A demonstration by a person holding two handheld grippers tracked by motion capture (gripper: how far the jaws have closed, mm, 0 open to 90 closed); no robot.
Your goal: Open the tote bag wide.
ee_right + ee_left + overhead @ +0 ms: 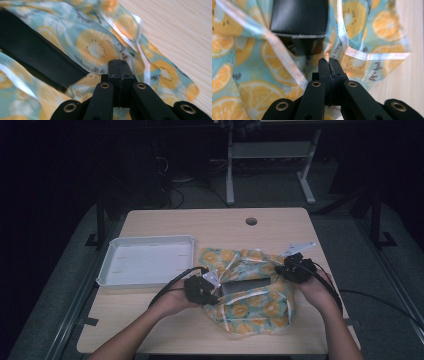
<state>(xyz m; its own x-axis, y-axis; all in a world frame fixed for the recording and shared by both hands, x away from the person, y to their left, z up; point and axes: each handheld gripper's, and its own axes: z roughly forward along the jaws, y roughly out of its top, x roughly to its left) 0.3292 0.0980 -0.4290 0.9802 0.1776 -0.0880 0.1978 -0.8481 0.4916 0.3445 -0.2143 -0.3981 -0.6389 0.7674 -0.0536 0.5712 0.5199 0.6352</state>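
Risk: the thin cloth [250,295] could slip out of either pinch, or a tug could drag the dark box [245,286] off its centre, lower middle of the high view. Left gripper [329,62] jaws are together, clamped on a cloth edge. Right gripper [119,63] jaws are together, apparently on cloth too. White tray [107,265] sits left.

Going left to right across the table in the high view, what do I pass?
White tray → left gripper → dark flat box lying on the fruit-print cloth → right gripper.
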